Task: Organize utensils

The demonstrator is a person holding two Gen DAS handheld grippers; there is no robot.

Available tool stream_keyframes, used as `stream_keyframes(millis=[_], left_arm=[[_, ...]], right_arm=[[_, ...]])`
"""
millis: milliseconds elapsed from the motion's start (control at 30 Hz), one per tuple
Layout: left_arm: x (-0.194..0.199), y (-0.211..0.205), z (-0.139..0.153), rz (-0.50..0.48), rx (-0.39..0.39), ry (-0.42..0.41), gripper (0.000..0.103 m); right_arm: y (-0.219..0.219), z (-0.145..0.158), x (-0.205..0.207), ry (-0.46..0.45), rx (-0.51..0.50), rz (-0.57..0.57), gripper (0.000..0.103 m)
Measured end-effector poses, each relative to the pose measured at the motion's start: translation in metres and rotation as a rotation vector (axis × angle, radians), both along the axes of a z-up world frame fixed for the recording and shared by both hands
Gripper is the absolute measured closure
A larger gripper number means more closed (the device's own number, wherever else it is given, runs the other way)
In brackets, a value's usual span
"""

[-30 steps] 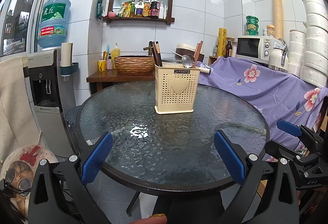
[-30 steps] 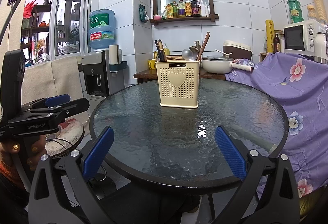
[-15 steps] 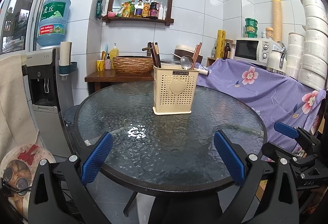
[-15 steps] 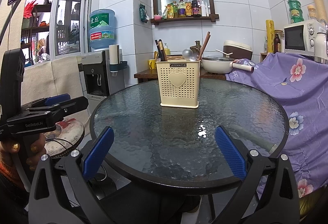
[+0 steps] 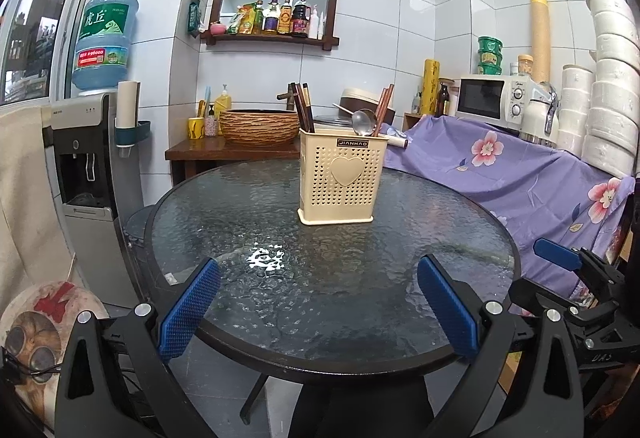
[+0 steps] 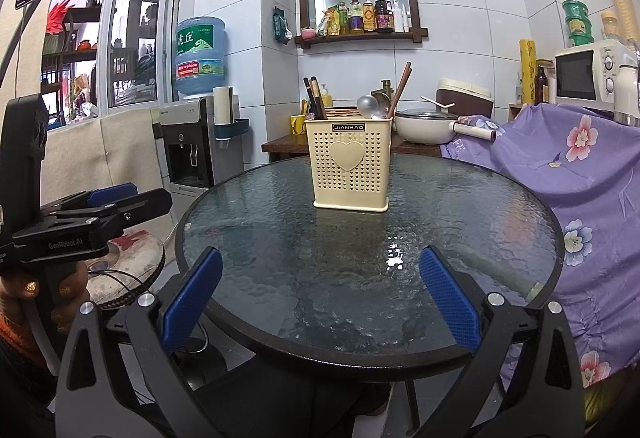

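Observation:
A cream perforated utensil holder (image 5: 341,177) (image 6: 349,165) with a heart on its front stands upright on the round glass table (image 5: 280,238) (image 6: 304,238). Dark chopsticks (image 5: 302,111) (image 6: 314,97), a metal ladle (image 5: 362,117) (image 6: 368,106) and brown chopsticks (image 5: 384,105) (image 6: 401,85) stick out of it. My left gripper (image 5: 318,312) hangs open at the table's near edge, nothing between its blue pads. My right gripper (image 6: 320,294) is open too, over the near edge, well short of the holder. The left gripper (image 6: 116,203) shows from the side at the left in the right wrist view.
A purple floral cloth (image 5: 520,173) (image 6: 580,165) covers furniture at the right. A water dispenser (image 5: 84,165) (image 6: 188,145) stands left of the table. Behind are a wooden side table with a woven basket (image 5: 258,123), a pot (image 6: 428,127) and a microwave (image 5: 492,97). A hand (image 6: 36,302) holds the left gripper.
The left wrist view has drifted slightly, so the holder sits a little further left in it. The right gripper stays still. Both stay open.

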State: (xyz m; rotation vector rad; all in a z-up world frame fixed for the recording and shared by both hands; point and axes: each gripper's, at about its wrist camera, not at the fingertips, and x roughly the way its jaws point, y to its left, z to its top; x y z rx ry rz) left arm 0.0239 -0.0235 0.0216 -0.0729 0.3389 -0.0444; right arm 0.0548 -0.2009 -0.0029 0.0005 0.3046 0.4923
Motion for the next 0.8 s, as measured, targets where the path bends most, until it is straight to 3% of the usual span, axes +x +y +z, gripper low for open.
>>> stream_keyframes(millis=[800], left_arm=[[0.002, -0.0033, -0.0013, 0.023, 0.023, 0.004, 0.006]], right_arm=[[-0.0051, -0.0004, 0.0012, 0.007, 0.0, -0.005, 0.006]])
